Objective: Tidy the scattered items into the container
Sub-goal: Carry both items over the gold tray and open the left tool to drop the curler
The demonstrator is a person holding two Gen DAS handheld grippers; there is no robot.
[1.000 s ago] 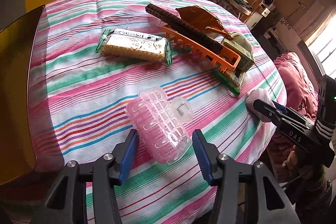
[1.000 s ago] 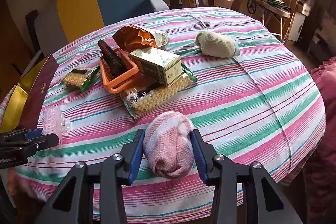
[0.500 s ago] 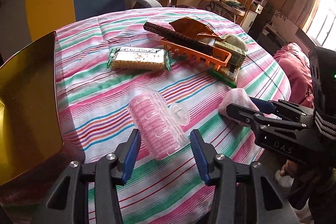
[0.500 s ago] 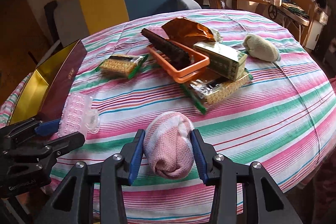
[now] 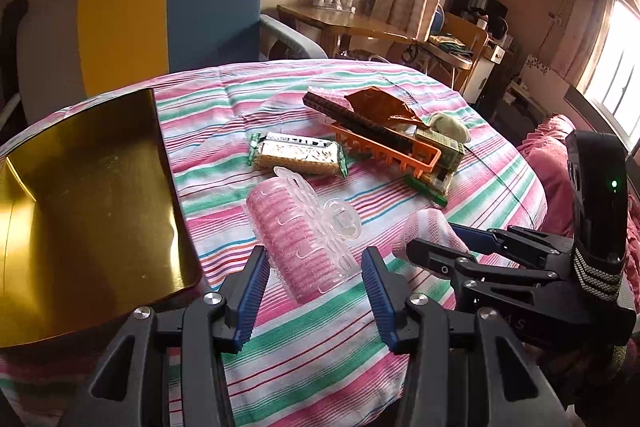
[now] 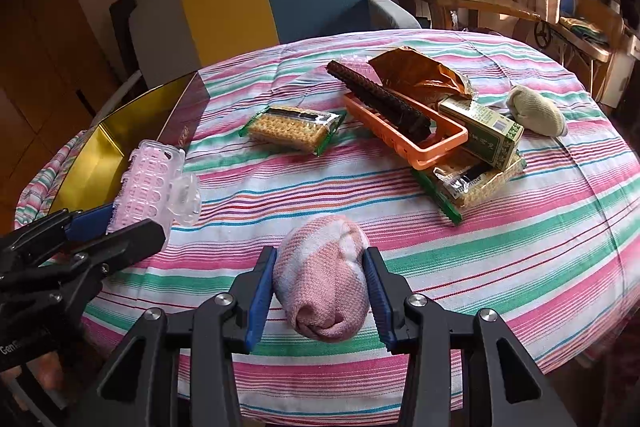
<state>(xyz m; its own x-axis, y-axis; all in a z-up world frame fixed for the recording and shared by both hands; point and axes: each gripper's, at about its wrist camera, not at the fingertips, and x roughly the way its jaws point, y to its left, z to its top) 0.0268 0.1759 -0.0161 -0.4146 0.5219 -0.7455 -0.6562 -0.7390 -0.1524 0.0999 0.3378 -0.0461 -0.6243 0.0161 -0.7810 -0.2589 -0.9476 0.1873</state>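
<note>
Nearest, the right claw (image 6: 320, 291) grips a rolled pink-and-white sock (image 6: 324, 279), long axis pointing away along the fingers, over the striped desk (image 6: 520, 251). The left claw (image 5: 314, 293) clenches a clear pink hair roller (image 5: 298, 235), long axis running away and slightly leftward, just beside the gold container (image 5: 80, 203). Beyond lie a cracker packet (image 6: 294, 127), an orange tray (image 6: 404, 135) holding a dark comb, a green box (image 6: 484, 131) and a pale sock (image 6: 536, 111).
</note>
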